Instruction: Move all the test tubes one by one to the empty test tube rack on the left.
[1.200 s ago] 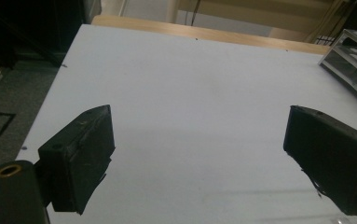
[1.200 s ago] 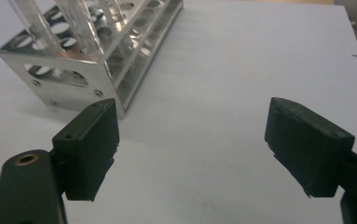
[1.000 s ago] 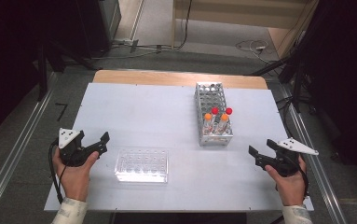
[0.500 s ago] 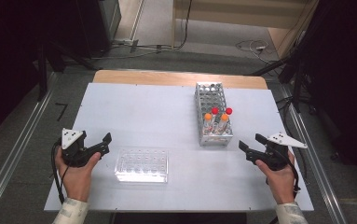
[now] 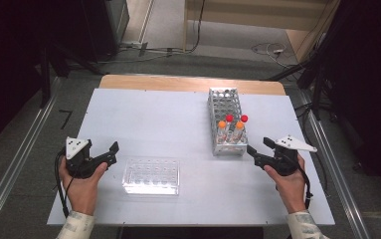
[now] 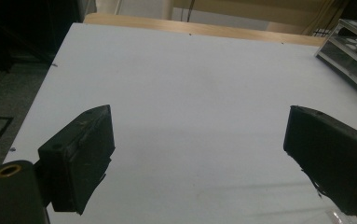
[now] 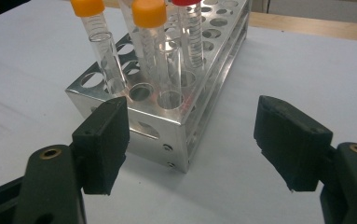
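Observation:
A metal tube rack (image 5: 226, 107) stands right of the table's middle. Its near end holds two orange-capped tubes (image 5: 221, 125) and two red-capped tubes (image 5: 229, 118). My right gripper (image 5: 257, 146) is just right of the rack's near end, pointing left at it. In the right gripper view the right gripper (image 7: 195, 144) is open and the rack (image 7: 167, 126) corner stands just ahead of the gap. Its jaws have just been closing a little, with nothing pressed between them. My left gripper (image 5: 112, 154) rests open at the left, empty; in its own view the left gripper (image 6: 204, 158) faces bare tabletop.
A clear plastic well tray (image 5: 151, 176) lies near the front edge, just right of the left gripper. The white table (image 5: 153, 119) has free room at its middle and left. Metal rails run along both sides, with dark equipment and cables beyond the far edge.
My right gripper has moved left, from near the table's right edge up to the rack's near end. The left gripper has stayed put.

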Demonstrator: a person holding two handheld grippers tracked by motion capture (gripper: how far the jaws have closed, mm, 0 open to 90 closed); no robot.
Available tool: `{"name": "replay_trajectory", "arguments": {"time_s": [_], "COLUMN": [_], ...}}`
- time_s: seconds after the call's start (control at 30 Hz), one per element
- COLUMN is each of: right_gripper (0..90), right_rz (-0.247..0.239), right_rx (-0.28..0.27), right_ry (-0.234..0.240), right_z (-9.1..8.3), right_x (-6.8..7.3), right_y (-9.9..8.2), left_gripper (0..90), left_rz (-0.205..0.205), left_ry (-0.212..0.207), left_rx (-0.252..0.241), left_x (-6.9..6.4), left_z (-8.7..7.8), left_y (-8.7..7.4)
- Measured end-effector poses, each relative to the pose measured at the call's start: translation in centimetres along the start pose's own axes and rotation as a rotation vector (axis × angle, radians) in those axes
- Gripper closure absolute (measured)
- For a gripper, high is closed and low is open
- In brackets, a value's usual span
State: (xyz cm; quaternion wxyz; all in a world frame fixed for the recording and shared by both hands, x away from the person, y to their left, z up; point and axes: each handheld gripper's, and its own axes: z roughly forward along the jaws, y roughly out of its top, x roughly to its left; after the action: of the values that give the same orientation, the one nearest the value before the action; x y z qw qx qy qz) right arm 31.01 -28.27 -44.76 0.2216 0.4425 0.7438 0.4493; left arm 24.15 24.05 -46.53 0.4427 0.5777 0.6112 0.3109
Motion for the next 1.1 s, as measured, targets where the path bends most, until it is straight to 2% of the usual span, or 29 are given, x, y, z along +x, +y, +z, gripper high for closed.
{"name": "replay_trajectory", "arguments": {"time_s": [0.33,0.53,0.67,1.1], "right_gripper": [28.9,36.6,46.2,62.3], "right_rz": [-0.014,-0.024,-0.033,-0.054], "right_rx": [-0.003,-0.006,-0.007,-0.017], "right_ry": [-0.005,-0.004,0.004,0.008], "right_z": [0.7,1.4,2.0,3.1], "right_x": [0.4,0.5,0.7,1.0], "right_y": [0.4,0.6,0.8,1.2], "left_gripper": [9.4,9.4,9.4,9.4], "left_rz": [-0.002,-0.001,-0.002,-0.005], "left_ry": [-0.004,-0.004,-0.003,-0.006], "left_rx": [-0.001,-0.005,-0.004,-0.004], "left_x": [0.0,0.0,0.0,0.0], "left_z": [0.0,0.0,0.0,-0.1], "left_y": [0.0,0.0,0.0,0.0]}}
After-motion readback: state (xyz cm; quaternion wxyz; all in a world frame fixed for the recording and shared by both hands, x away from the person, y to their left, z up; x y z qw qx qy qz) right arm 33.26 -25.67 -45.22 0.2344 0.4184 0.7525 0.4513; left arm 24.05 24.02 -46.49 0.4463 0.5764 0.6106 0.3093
